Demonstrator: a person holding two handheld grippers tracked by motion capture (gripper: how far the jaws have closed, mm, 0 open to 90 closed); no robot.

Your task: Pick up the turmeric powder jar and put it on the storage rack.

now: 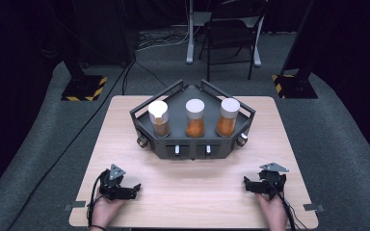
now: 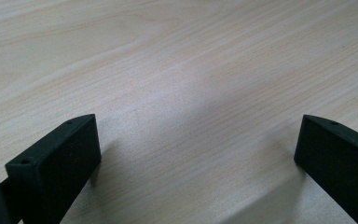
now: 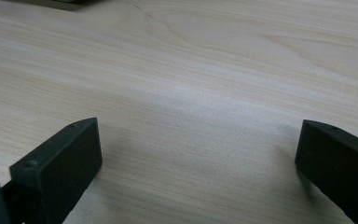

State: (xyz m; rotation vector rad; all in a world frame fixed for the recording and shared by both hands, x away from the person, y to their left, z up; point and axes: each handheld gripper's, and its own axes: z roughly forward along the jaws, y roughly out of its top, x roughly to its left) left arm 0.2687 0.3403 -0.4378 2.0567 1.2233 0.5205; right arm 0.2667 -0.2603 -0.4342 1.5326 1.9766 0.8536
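A dark grey angular rack (image 1: 191,149) stands at the middle back of the wooden table (image 1: 188,202). In it stand three clear jars with white lids: the left jar (image 1: 159,118) holds brownish powder, the middle jar (image 1: 195,118) and the right jar (image 1: 228,117) hold orange powder. My left gripper (image 1: 131,191) rests near the table's front left, open, jaws far apart over bare wood (image 2: 196,107). My right gripper (image 1: 248,185) rests at the front right, open too, with nothing between its jaws (image 3: 196,116). Both lie well short of the rack.
The rack's front face carries two small white-tipped handles (image 1: 177,150) and a knob at each front corner (image 1: 142,141). Beyond the table, a folding chair (image 1: 231,33) and stand bases with yellow-black tape (image 1: 84,89) sit on grey carpet. A dark edge of the rack (image 3: 60,3) shows at the top left of the right gripper view.
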